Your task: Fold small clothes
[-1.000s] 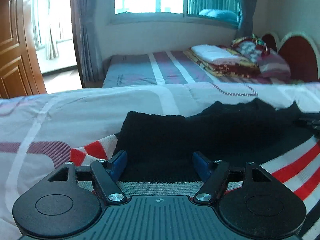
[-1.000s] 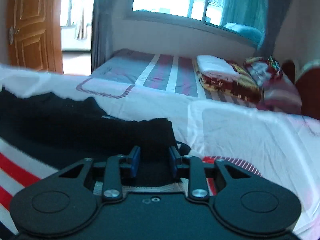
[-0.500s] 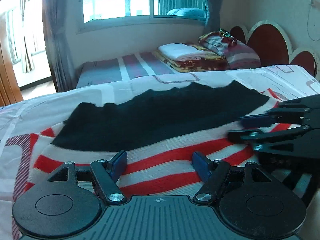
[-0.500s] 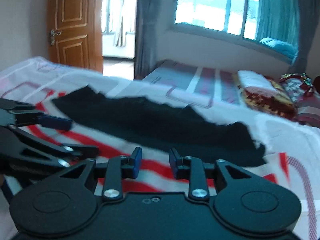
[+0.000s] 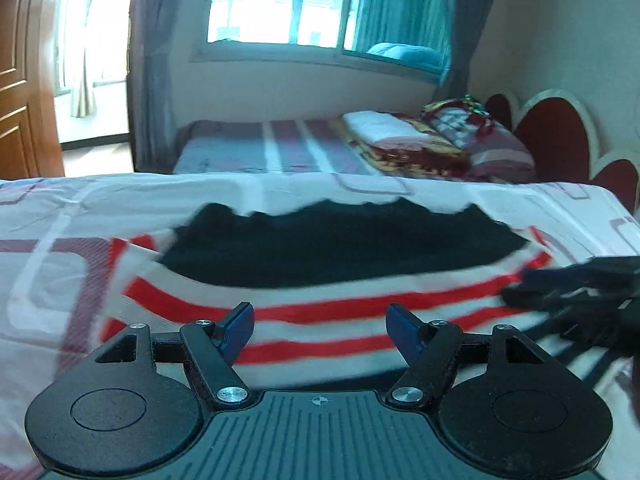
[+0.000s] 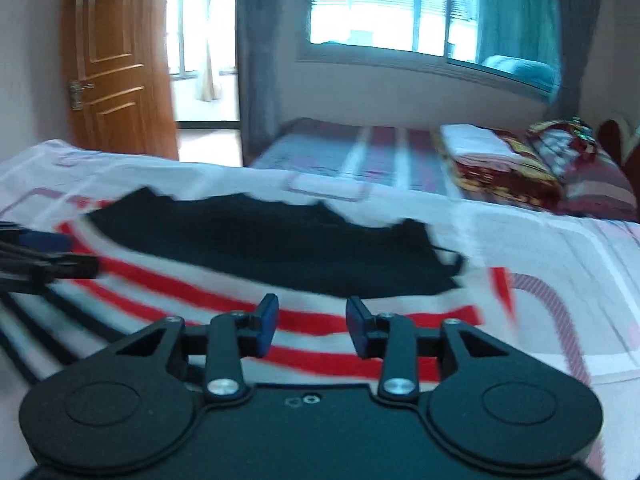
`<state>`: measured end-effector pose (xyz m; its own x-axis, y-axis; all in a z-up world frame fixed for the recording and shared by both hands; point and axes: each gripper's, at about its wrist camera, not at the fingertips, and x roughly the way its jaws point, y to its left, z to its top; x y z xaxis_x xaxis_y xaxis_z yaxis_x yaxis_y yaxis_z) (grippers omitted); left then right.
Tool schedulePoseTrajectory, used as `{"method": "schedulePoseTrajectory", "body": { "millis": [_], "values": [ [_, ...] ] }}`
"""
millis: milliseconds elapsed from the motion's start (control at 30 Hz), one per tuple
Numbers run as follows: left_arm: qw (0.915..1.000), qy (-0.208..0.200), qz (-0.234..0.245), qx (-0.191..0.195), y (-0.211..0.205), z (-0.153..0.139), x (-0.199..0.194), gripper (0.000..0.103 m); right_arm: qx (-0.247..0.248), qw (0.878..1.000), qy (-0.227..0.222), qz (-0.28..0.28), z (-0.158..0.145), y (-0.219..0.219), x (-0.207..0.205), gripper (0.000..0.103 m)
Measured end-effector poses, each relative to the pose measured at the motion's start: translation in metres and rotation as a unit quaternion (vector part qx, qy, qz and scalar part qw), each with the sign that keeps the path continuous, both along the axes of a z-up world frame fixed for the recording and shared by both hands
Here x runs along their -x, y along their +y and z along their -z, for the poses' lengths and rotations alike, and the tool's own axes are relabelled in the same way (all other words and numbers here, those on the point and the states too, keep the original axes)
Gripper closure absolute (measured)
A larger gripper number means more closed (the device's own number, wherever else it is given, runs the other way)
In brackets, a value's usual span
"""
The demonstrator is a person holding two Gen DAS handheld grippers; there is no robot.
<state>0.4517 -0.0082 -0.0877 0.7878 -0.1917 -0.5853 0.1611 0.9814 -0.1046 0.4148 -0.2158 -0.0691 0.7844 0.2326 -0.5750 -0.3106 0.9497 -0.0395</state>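
Left hand-held gripper (image 5: 320, 326) wide open, right hand-held gripper (image 6: 312, 322) opening, both empty

A white bedsheet (image 5: 100, 216) printed with mauve rounded rectangles covers the near bed, while a second bed (image 5: 256, 152) with a grey and maroon striped cover stands beyond it under a bright window (image 5: 276, 0) hung with grey curtains (image 5: 152, 64); folded blankets (image 5: 404, 140) and a patterned pillow (image 5: 480, 136) lie near red scalloped headboards (image 5: 556, 132), and a wooden door (image 6: 116, 64) stands open
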Motion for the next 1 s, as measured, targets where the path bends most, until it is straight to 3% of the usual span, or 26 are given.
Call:
{"method": "schedulePoseTrajectory", "body": {
  "millis": [233,433,633,767,833,933,1000],
  "values": [
    [0.9984,0.02,0.017,-0.05,-0.022,0.014,0.025,0.03,0.039,0.999,0.014,-0.035,0.017,0.039,0.032,0.067],
    [0.9982,0.013,-0.002,-0.059,0.005,0.017,0.046,0.03,0.034,0.999,0.027,-0.009,0.018,0.027,0.053,0.066],
    [0.9982,-0.002,-0.028,-0.053,0.022,0.004,0.068,0.029,0.039,0.999,0.006,-0.014,0.011,0.007,0.078,0.065],
    [0.9969,-0.02,-0.063,-0.044,0.05,-0.003,0.083,0.029,0.031,0.997,-0.04,0.063,-0.005,-0.033,0.087,0.064],
    [0.996,0.001,-0.078,-0.043,0.064,0.003,0.081,0.03,0.007,0.993,-0.041,0.115,-0.011,-0.064,0.089,0.063],
    [0.9928,0.041,-0.094,-0.062,0.073,0.019,0.074,0.03,-0.024,0.987,0.001,0.156,-0.003,-0.1,0.083,0.065],
    [0.9927,0.052,-0.103,-0.035,0.081,0.024,0.074,0.03,-0.053,0.985,0.037,0.162,0.005,-0.114,0.079,0.07]
  ]
}}
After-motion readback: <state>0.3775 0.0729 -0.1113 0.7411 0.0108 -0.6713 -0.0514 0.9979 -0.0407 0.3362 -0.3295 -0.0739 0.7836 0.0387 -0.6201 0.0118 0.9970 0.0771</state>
